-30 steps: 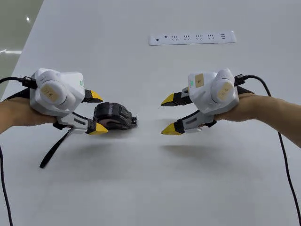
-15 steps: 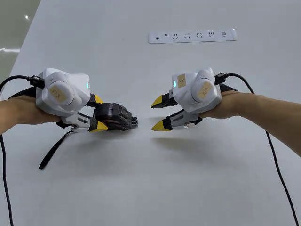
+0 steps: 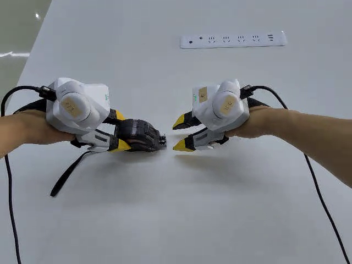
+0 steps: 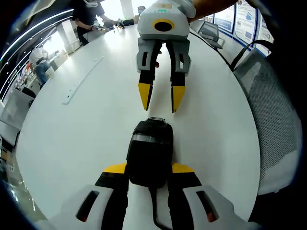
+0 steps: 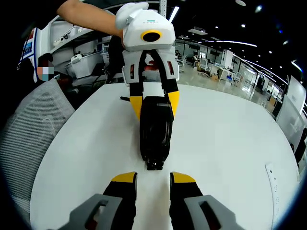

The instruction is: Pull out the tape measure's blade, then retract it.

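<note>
Two black cables are trailing down the near part of the white table (image 3: pixel 181 225), one at the left edge (image 3: pixel 8 187) and one on the right (image 3: pixel 322 190). A black strap (image 3: pixel 69 173) is lying on the table just behind the left gripper (image 3: pixel 121 131).

The left gripper is coming in from the left, and its yellow-tipped jaws are closing on the sides of the black tape measure (image 3: pixel 140 135), holding it by the rear half of the case. In the left gripper view the case (image 4: pixel 150 153) is sitting squarely between the two jaws and pointing straight ahead. The tape measure is resting on the table near its middle, between the two grippers, with its nose facing right. The small metal hook (image 3: pixel 163 141) of the blade is sitting right at the mouth of the case.

The right gripper (image 3: pixel 178 134) is facing it from the other side. Its jaws are standing partly apart and gripping nothing, and their tips are hovering just short of the hook, with a thin gap of table showing between. In the right gripper view the hook (image 5: pixel 154 166) is lying just ahead of the two tips, on the line between them.

Farther back, a white power strip (image 3: pixel 233 40) is lying flat on the table, well apart from both grippers.
</note>
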